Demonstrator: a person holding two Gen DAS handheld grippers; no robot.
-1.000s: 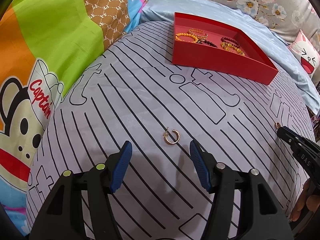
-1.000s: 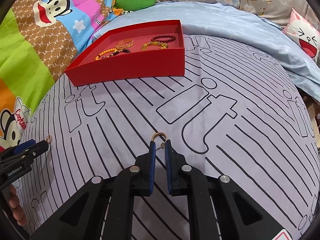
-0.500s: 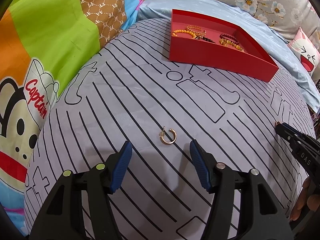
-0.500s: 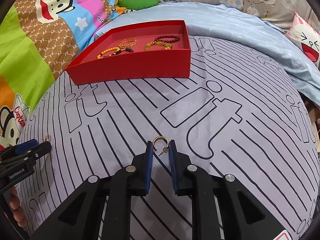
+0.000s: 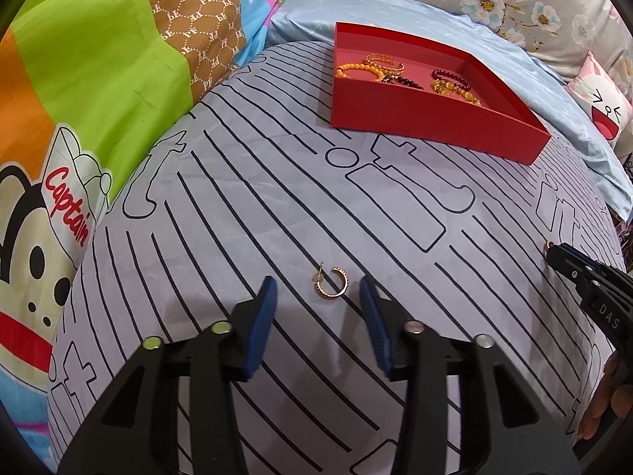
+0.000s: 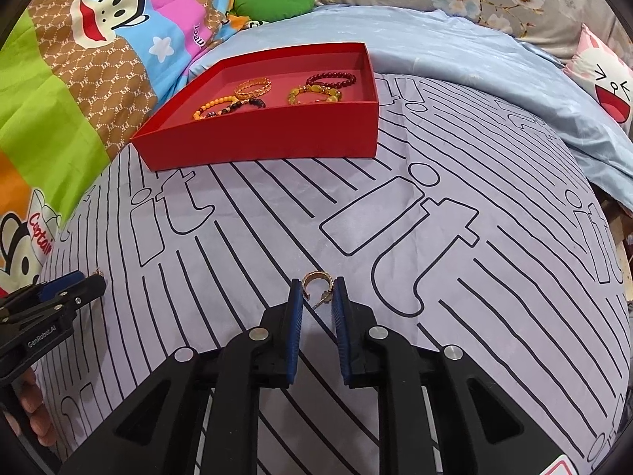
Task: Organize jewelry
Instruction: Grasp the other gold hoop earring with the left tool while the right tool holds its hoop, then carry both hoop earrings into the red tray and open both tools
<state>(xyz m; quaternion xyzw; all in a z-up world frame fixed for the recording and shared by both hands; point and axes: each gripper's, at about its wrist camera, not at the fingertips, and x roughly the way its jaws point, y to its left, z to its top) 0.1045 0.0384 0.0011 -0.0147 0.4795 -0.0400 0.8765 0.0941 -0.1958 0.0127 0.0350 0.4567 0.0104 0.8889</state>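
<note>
A small gold hoop earring lies on the striped grey bedspread between the tips of my left gripper. Its jaws are closing, and the blue pads stand clear of the hoop. A second gold hoop earring lies between the tips of my right gripper. That gap is narrow and barely wider than the hoop, and I see no firm pinch. The red box at the back holds several bead bracelets. Each gripper shows at the edge of the other view: the right gripper and the left gripper.
Colourful cartoon quilt bunched along the left. A pale blue sheet and a floral cushion lie behind the box, with a cat-face pillow at far right. A hand shows at the right edge. The bedspread falls away at the right.
The left jaws have narrowed around their earring. The right jaws have opened a little, and their earring, earlier just ahead of the tips, now lies between them.
</note>
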